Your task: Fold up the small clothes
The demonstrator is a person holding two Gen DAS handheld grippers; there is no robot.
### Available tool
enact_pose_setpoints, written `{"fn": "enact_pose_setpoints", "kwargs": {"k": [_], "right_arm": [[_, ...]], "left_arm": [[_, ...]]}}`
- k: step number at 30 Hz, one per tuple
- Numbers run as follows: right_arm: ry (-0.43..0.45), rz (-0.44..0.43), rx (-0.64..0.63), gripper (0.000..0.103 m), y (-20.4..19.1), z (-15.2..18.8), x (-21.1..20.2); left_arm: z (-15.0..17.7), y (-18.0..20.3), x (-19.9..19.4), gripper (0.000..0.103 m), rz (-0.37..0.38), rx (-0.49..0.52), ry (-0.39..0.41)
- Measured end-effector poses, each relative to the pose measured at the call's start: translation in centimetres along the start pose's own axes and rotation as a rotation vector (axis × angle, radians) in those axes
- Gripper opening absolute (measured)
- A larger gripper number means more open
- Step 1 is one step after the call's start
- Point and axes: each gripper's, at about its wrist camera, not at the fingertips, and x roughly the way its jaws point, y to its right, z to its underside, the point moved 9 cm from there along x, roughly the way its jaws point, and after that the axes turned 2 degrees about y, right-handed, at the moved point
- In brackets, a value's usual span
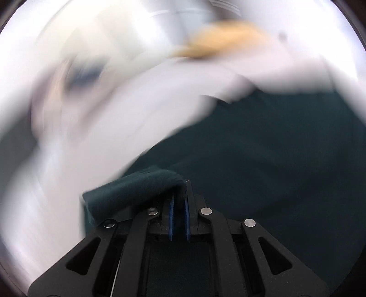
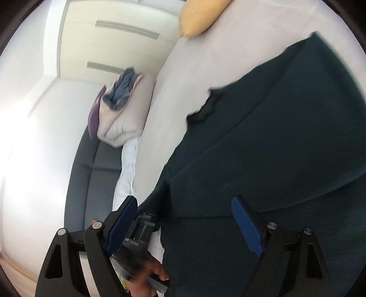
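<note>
A dark teal garment (image 2: pixel 263 148) lies spread on a pale bed sheet (image 2: pixel 183 80). In the left wrist view my left gripper (image 1: pixel 179 198) is shut on a bunched edge of this garment (image 1: pixel 137 187), and the cloth drapes over the left finger. The rest of the garment (image 1: pixel 263 160) fills the right of that blurred view. In the right wrist view my right gripper (image 2: pixel 183 205) is open, its blue pads (image 2: pixel 246 224) wide apart just above the garment, holding nothing. The left gripper and the hand holding it show below the left pad (image 2: pixel 141 239).
A yellow cushion (image 2: pixel 199 16) lies at the bed's far end, blurred in the left wrist view (image 1: pixel 224 38). A pile of pillows and clothes (image 2: pixel 121 107) sits on a dark grey sofa (image 2: pixel 91 178) beside the bed. White wardrobe doors (image 2: pixel 114 45) stand behind.
</note>
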Motion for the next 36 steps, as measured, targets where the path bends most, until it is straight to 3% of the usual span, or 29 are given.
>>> {"fn": "enact_pose_setpoints", "kwargs": {"k": [1, 2, 8, 17, 23, 25, 27, 29, 32, 36], "right_arm": [[0.020, 0.006, 0.014, 0.087, 0.5, -0.7, -0.9], [0.039, 0.008, 0.027, 0.087, 1.1, -1.3, -1.9], [0.001, 0.075, -0.002, 0.087, 3.0, -2.3, -2.4], [-0.227, 0.044, -0.049, 0.087, 0.2, -0.7, 7.2], [-0.320, 0.089, -0.037, 0.071, -0.3, 0.1, 13.3], [-0.330, 0.107, -0.043, 0.058, -0.1, 0.2, 14.5], [-0.335, 0.128, -0.070, 0.029, 0.0, 0.2, 15.1], [-0.326, 0.152, -0.115, 0.012, 0.0, 0.2, 15.0], [-0.289, 0.179, -0.154, 0.010, 0.1, -0.5, 13.9], [-0.234, 0.214, -0.200, 0.009, 0.2, -2.0, 11.6]], "left_arm": [[-0.2, 2.0, -0.1, 0.006, -0.017, 0.104, 0.022], [-0.1, 2.9, 0.0, 0.006, -0.011, 0.128, 0.022], [1.3, 2.7, 0.6, 0.006, -0.008, 0.122, 0.002], [1.8, 1.6, 0.2, 0.006, 0.034, -0.049, 0.050], [1.7, -0.3, -0.7, 0.006, 0.060, -0.165, 0.094], [1.9, -0.7, -1.1, 0.006, 0.068, -0.182, 0.094], [2.2, -1.1, -1.7, 0.006, 0.072, -0.198, 0.091], [2.5, -1.4, -2.2, 0.007, 0.083, -0.210, 0.088], [2.7, -2.4, -3.1, 0.008, 0.137, -0.268, 0.079], [3.5, -5.8, -6.5, 0.021, 0.271, -0.446, 0.122]]}}
